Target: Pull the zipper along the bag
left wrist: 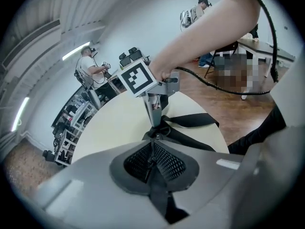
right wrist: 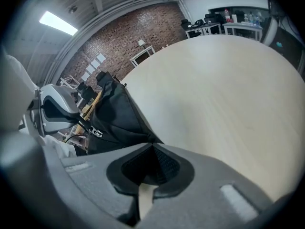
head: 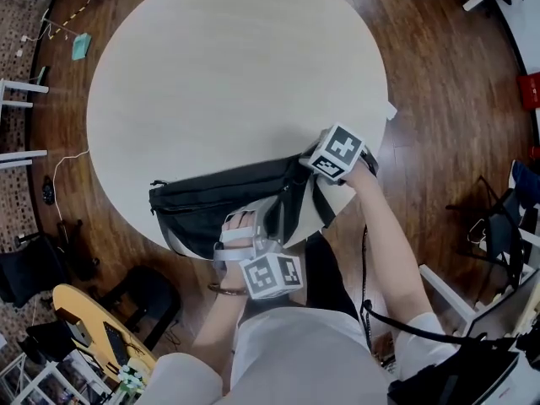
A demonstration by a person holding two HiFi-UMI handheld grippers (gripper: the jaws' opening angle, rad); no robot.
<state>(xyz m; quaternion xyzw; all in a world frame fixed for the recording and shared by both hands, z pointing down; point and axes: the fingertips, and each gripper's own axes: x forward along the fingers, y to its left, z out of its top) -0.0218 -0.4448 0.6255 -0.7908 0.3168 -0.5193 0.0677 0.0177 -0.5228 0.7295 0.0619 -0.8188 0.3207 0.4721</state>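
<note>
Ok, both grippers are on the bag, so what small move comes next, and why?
Probably draw the left gripper along the bag, away from the right gripper: the left jaws pinch what looks like the zipper pull, while the right jaws clamp the bag's end.

**Black bag, pale table**

The bag (head: 228,194) is black all over, and its strap (left wrist: 193,120) is black too. The zipper pull (left wrist: 151,159) is dark with a dull metal glint. The table (head: 236,74) is pale beige with a faint grain. The left tongs (left wrist: 152,165) and right tongs (right wrist: 151,150) are grey, with black pads (left wrist: 169,163) in a fine mesh pattern. Each carries a white cube printed with black square markers. The floor (head: 439,99) is reddish-brown wood planks. A wall (right wrist: 128,37) is red-brown brick with white sheets on it. The person's top (head: 295,353) is off-white. On the floor lie a yellow guitar (head: 89,315) and a small teal thing (head: 80,46).
</note>
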